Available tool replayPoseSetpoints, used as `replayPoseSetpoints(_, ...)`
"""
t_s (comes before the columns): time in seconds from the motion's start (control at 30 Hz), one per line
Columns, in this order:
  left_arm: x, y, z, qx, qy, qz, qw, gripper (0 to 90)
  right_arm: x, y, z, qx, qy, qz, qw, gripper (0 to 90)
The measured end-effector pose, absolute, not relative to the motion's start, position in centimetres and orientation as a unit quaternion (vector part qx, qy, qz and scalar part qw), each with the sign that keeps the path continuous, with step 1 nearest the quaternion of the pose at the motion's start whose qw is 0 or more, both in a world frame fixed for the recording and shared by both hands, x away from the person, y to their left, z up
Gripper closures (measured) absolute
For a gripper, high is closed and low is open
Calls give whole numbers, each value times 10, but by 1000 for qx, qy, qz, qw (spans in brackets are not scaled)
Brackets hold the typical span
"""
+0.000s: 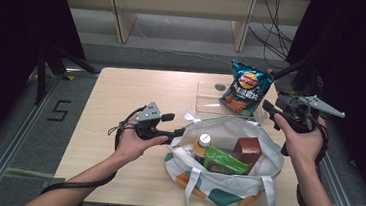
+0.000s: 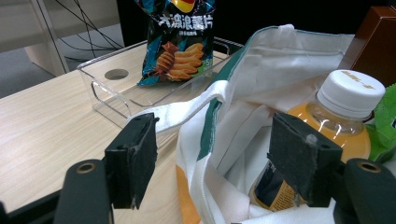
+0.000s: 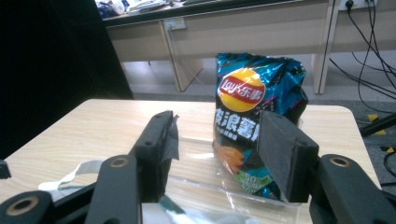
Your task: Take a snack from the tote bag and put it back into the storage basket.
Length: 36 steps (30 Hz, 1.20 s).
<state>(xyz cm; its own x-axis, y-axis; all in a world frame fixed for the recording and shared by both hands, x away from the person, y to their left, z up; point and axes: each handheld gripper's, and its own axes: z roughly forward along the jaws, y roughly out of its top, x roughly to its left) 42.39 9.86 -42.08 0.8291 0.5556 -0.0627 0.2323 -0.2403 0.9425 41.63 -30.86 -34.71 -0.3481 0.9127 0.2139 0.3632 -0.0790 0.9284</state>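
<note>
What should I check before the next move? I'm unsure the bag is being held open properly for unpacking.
1. Left gripper jaws around the tote bag rim: ok, the rim lies between them, pads not pressing.
2. Right gripper open and free: ok, nothing between its jaws.
3. Chips bag standing in the clear tray: ok.
4. Orange juice bottle capped and upright in the bag: ok.
5. Brown box and green packet within reach at the bag's top: ok.
6. Anything under them: cannot tell.
</note>
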Motion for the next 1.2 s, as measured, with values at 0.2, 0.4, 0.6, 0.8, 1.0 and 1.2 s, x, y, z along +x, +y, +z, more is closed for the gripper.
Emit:
replayPoseSetpoints(0.2, 421, 99, -420, 774, 266, 142, 557, 317, 407, -307, -347, 494, 635, 533, 262, 461)
replayPoseSetpoints(0.4, 421, 99, -420, 775, 264, 144, 556, 317, 395, -302, -346, 498, 633, 536, 252, 451)
replayPoseSetpoints(0.6, 421, 99, -420, 776, 263, 143, 555, 317, 387, -298, -347, 494, 635, 540, 248, 444)
replayPoseSetpoints(0.8, 421, 99, -420, 774, 266, 144, 557, 317, 378, -293, -349, 487, 643, 540, 242, 425)
replayPoseSetpoints(1.0, 421, 99, -419, 774, 264, 144, 557, 317, 368, -288, -352, 482, 651, 539, 232, 400)
replayPoseSetpoints(1.2, 422, 99, -420, 775, 259, 146, 558, 317, 359, -282, -355, 486, 651, 541, 219, 385)
